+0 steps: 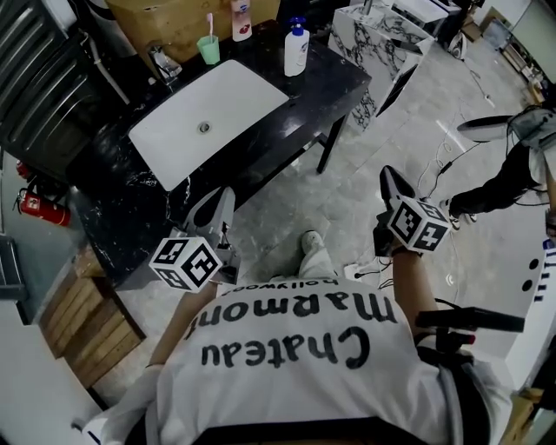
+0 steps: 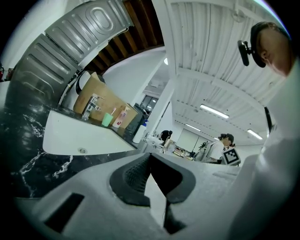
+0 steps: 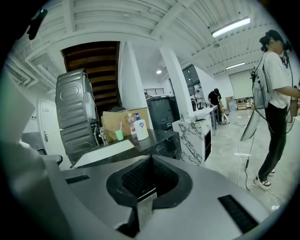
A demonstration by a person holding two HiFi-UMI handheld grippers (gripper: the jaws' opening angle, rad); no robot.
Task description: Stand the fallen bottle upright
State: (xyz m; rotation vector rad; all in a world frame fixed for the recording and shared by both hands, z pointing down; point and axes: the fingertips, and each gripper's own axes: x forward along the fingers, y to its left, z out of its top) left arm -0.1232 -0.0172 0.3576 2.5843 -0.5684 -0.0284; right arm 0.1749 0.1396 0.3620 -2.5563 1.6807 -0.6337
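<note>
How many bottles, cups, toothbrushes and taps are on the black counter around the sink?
Bottles: 2, a white pump bottle and a pink-labelled bottle, both upright
Cups: 1, the green cup
Toothbrushes: 1, the toothbrush standing in that cup
Taps: 1, the tap
Total: 5

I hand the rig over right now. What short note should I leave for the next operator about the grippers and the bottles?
Left gripper: shut, empty, low by the person's waist.
Right gripper: shut, empty, also low, away from the counter.
Things: white pump bottle and smaller pinkish bottle both stand upright at the counter's far side.
Done: no fallen bottle is in view.
Left: probably nothing; check the bottles stand steady.
</note>
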